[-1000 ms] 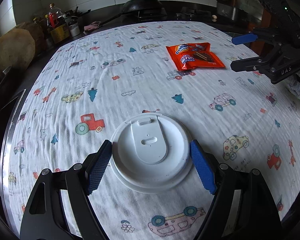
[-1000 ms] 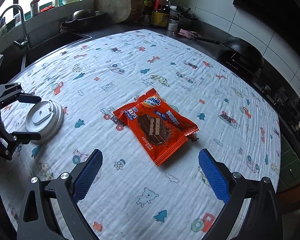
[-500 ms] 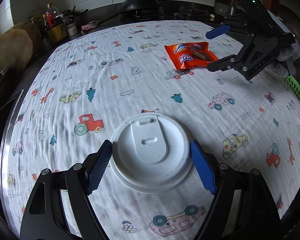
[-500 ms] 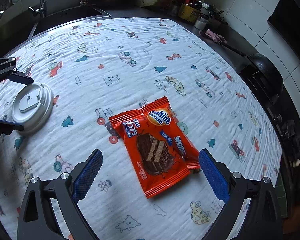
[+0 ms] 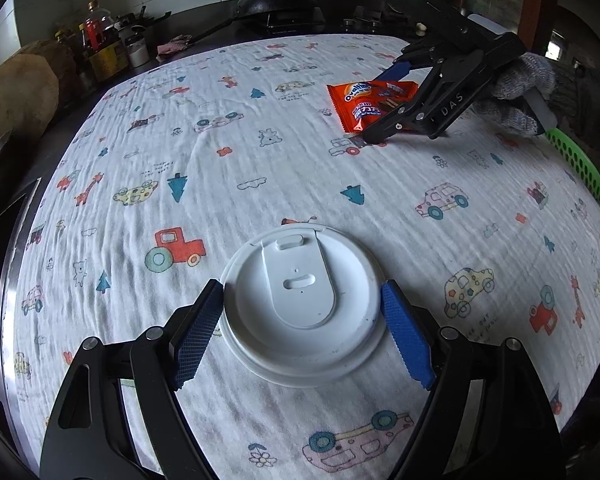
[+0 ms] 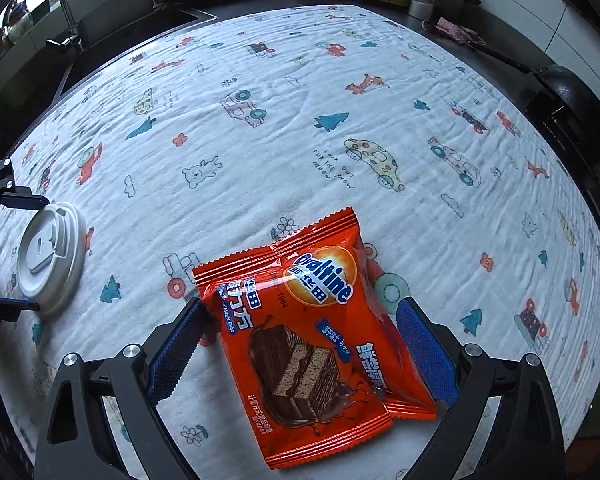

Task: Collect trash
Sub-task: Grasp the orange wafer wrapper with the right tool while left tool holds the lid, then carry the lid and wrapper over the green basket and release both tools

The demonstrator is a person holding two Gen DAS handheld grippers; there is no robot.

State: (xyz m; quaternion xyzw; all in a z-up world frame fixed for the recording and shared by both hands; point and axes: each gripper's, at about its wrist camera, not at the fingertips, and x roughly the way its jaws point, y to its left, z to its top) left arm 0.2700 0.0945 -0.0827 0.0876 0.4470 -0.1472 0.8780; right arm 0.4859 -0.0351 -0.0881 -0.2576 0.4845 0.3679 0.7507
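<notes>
A white cup lid (image 5: 300,300) lies flat on the patterned cloth. My left gripper (image 5: 302,288) straddles it, both blue pads (image 5: 198,332) touching its rim. From the right wrist view the lid (image 6: 52,256) appears at the far left between the left gripper's fingers (image 6: 34,252). An orange Ovaltine wafer wrapper (image 6: 312,340) lies flat on the cloth. My right gripper (image 6: 302,306) is low over it with its jaws closing, a pad (image 6: 424,344) at each side edge and no squeeze showing. From the left wrist view, the right gripper (image 5: 380,102) covers part of the wrapper (image 5: 364,96).
A gloved hand (image 5: 520,84) holds the right gripper. A green basket (image 5: 580,168) sits at the cloth's right edge. A black wok (image 5: 276,0), bottles and jars (image 5: 100,48) and a wooden block (image 5: 20,88) line the far counter. A sink tap (image 6: 56,4) stands beyond the cloth.
My right gripper has come forward and down over the wrapper, and its jaws have narrowed to the packet's edges. The left gripper and the lid have stayed put.
</notes>
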